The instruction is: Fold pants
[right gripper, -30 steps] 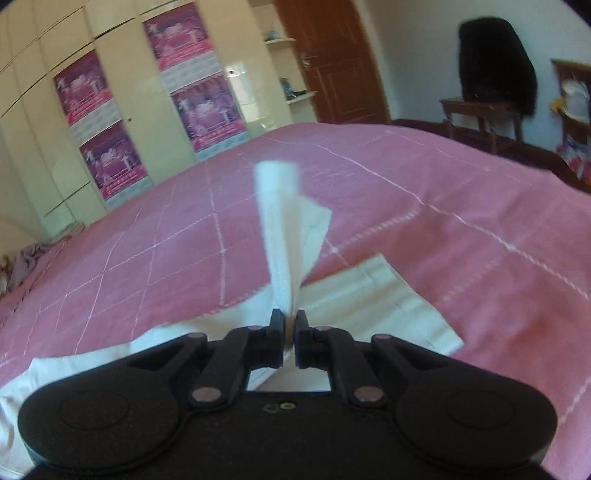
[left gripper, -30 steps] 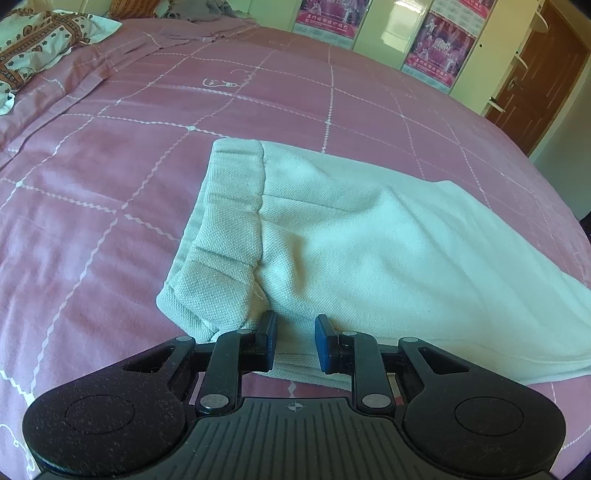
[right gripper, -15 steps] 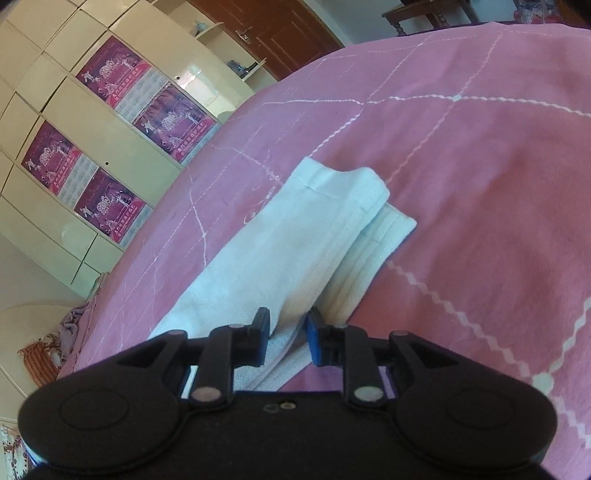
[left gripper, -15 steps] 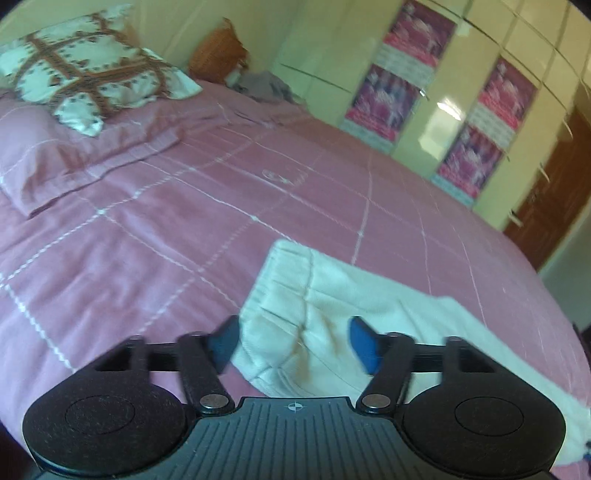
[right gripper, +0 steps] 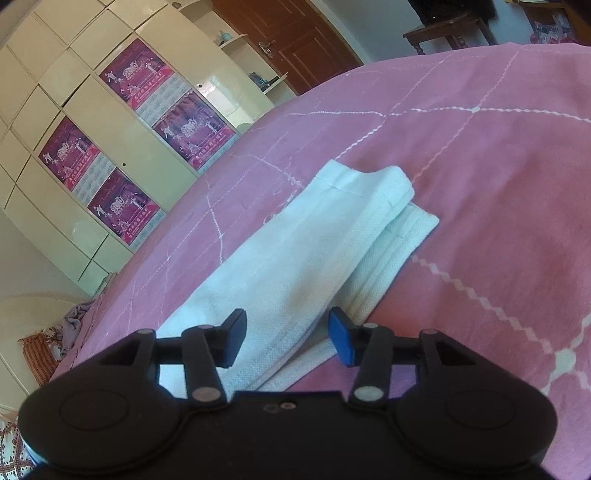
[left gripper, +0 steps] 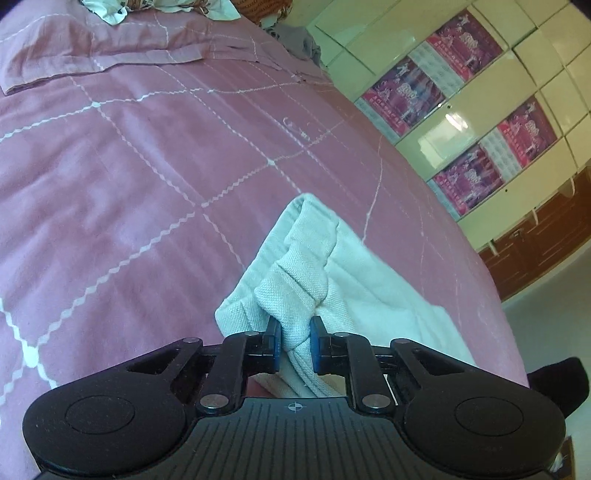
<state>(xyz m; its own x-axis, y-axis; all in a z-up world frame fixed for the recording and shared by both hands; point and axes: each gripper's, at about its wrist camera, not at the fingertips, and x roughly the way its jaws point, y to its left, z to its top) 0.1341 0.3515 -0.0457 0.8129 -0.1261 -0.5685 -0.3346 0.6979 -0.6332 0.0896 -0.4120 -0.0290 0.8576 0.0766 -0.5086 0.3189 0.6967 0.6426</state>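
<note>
The white pants (left gripper: 317, 273) lie on the pink bedspread (left gripper: 129, 206). My left gripper (left gripper: 294, 341) is shut on the bunched waistband end of the pants and lifts it a little off the bed. In the right wrist view the leg end of the pants (right gripper: 332, 236) lies flat, one leg folded over the other, cuffs (right gripper: 391, 206) pointing away. My right gripper (right gripper: 286, 338) is open and empty, its fingers astride the pants near the camera.
A pink pillow (left gripper: 92, 48) and a patterned pillow (left gripper: 110, 9) lie at the bed's head. Cream wardrobe doors with purple posters (right gripper: 122, 122) stand beyond the bed. A brown door (right gripper: 295, 33) and a dark wooden table (right gripper: 450, 26) are further off.
My left gripper opened, then closed on the waistband and raised it. My right gripper let go of the leg end, which now lies flat, and opened wide.
</note>
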